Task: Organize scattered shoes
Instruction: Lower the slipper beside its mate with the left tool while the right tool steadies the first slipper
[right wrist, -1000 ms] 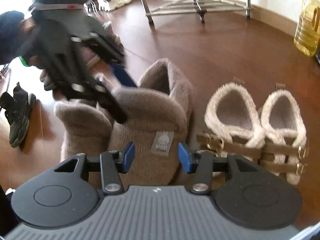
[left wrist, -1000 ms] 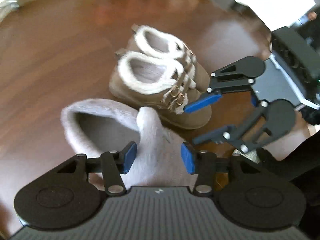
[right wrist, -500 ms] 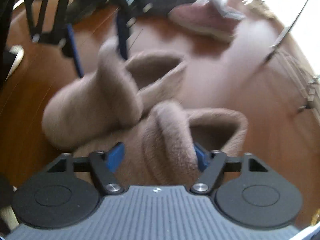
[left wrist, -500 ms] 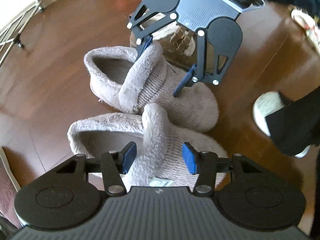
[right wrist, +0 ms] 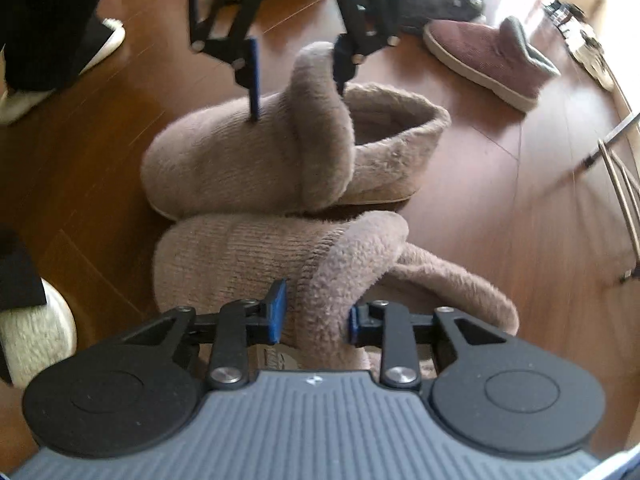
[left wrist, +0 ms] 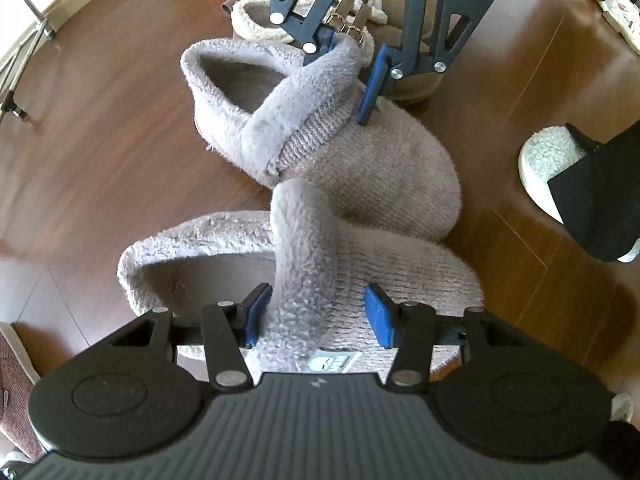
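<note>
Two grey-beige fluffy slippers lie side by side on the wood floor. My left gripper [left wrist: 318,316] [right wrist: 298,100] points down over one slipper [left wrist: 400,280] [right wrist: 224,164], open, with its upright tongue [left wrist: 304,248] between the pads. The left pad touches the tongue; the right pad stands apart from it. My right gripper [right wrist: 316,316] [left wrist: 344,80] straddles the tongue [right wrist: 320,280] of the other slipper [right wrist: 224,256] [left wrist: 392,168]. Its jaws are closing and both pads press on that tongue.
A pair of brown fur-lined buckle boots [left wrist: 260,20] sits just beyond the slippers. A maroon boot [right wrist: 488,60] lies further off. A person's foot in a white fluffy slipper [left wrist: 548,160] stands close beside. Metal rack legs [right wrist: 616,168] cross one edge of the floor.
Both grippers swung from near the brown boots to over the grey slippers and tilted down. The right gripper rolled around and its jaws narrowed onto the tongue.
</note>
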Available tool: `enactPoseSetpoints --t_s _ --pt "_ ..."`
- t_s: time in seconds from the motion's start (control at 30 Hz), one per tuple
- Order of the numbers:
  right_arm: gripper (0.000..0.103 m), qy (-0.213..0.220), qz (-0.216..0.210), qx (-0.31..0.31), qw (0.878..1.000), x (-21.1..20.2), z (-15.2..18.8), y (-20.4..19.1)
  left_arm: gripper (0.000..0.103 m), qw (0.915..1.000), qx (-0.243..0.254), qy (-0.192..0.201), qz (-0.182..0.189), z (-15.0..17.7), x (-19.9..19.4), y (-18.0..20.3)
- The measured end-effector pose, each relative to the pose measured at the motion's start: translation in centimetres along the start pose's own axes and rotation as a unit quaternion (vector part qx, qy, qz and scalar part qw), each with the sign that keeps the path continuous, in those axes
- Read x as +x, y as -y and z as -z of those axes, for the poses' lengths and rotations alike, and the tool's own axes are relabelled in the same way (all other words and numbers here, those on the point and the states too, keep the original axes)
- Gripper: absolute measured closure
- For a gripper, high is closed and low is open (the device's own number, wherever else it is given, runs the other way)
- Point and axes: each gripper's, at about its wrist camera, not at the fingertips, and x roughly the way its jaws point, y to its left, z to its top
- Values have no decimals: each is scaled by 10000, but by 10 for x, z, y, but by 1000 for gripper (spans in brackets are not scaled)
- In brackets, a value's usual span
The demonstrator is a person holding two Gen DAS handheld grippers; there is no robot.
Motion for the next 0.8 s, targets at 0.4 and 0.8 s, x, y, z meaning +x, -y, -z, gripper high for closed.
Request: enactPoseSetpoints --t_s 0.4,0.8 --pt "73 222 -1317 107 9910 23 -15 26 48 10000 45 32 -30 -7 5 1" --pt "74 -5 -1619 -96 9868 30 -25 22 46 9998 78 138 77 -15 7 -2"
